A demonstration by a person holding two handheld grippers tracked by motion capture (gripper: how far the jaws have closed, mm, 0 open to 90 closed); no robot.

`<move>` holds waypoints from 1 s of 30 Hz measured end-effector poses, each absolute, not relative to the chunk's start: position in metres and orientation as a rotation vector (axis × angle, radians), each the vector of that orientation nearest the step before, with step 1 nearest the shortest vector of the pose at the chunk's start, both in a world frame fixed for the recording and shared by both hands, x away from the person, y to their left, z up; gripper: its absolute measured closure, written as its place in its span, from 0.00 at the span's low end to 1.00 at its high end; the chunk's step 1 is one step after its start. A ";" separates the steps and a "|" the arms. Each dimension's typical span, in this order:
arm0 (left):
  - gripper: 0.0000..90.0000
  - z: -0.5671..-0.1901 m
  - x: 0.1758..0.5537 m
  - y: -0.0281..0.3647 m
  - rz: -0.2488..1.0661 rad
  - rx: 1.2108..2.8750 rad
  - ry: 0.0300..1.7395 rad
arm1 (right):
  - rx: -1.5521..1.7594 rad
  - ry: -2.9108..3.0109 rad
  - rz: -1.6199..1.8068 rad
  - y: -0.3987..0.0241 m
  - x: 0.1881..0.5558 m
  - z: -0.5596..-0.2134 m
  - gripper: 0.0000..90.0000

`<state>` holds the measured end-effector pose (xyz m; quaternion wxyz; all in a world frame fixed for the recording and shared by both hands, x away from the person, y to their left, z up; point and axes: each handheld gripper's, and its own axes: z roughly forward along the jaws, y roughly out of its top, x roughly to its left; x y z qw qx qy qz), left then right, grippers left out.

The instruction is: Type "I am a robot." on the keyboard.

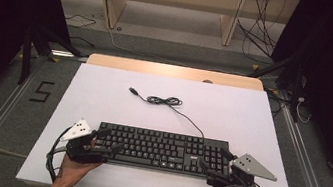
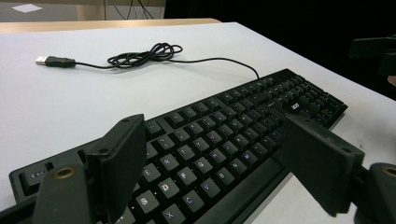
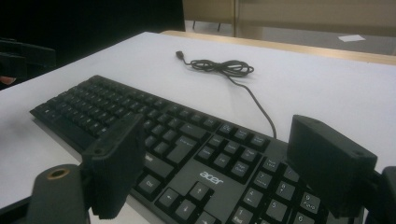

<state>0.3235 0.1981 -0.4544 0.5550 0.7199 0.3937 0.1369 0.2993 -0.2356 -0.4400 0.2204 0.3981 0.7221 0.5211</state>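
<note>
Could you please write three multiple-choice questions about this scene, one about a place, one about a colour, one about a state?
1. Where does the USB plug lie?
A. behind the keyboard on the white board
B. on the keys
C. on the floor

2. What colour is the keyboard?
A. white
B. black
C. red

3. How do the jaws of the left gripper and right gripper stand?
A. both open
B. both shut
C. one shut on the cable

Answers: 1 A, plug rests beyond the keyboard; 2 B, black case and keys; 3 A, gripper views show wide gaps.
</note>
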 end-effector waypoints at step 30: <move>0.25 -0.456 0.325 0.199 0.330 1.699 0.948 | 1.094 2.024 1.463 -0.225 0.306 -0.439 0.23</move>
